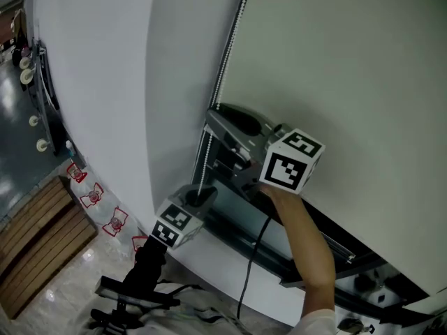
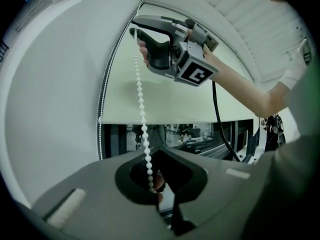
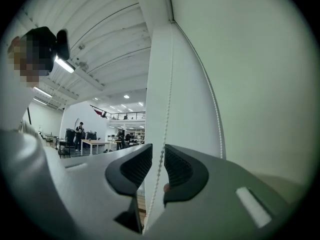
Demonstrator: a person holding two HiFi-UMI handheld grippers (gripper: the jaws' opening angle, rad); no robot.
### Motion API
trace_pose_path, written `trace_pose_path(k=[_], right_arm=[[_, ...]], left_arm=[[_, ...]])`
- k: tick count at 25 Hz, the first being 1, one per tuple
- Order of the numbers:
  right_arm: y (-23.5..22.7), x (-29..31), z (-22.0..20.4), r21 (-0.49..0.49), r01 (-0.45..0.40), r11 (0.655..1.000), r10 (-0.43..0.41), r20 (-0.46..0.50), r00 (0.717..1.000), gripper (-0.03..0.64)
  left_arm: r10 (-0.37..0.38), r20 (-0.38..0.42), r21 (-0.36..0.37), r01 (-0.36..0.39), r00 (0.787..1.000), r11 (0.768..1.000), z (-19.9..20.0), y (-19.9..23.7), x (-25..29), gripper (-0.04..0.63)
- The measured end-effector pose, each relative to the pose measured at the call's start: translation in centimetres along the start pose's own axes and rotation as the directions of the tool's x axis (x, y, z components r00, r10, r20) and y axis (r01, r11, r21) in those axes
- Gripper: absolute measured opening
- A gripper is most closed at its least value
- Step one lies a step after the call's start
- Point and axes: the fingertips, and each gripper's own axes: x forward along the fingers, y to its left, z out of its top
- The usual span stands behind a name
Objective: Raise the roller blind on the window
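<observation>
1. Left tongs (image 2: 152,186), lower centre of the left gripper view: closed on the bead chain (image 2: 140,99). The strand drops straight into the pinch and looks taut above it.
2. The chain is thin and light, and limp unless tensioned. The round plastic beads are probably slick, so a loose pinch may let them slide through. Best hold, I judge: pads squarely across the strand, so a bead seats against the ribbing.
3. Right tongs (image 3: 157,169), bottom centre of the right gripper view: parted. The same chain runs through the gap with neither ribbed pad pressing on it. In the head view they sit mid-frame, above and right of the left pair.
4. Next hold looks best high on this strand, with the pull in line with the chain. A sideways tug could jump the beads off the clutch.
5. A second strand (image 3: 216,109) hangs just right of the first, against the blind's edge. It is free and untouched.
6. Roller blind (image 2: 200,101): pale, soft fabric filling the middle of the left gripper view. Its bottom hem is low, with only a strip of window (image 2: 195,134) showing beneath. Likely light, and best worked by chain only, never by the cloth.
7. Most of the raising appears undone.
</observation>
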Motion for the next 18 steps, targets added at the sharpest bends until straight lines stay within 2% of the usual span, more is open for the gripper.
trace_pose_path(k=[18], right_arm=[[-1.4, 2.5, 14.0, -0.16, 0.031, 0.987, -0.02, 0.075, 0.997, 0.077]], left_arm=[[-0.008, -0.01, -0.006, 0.008, 1.0, 1.0, -0.6, -0.4, 0.1, -0.002]])
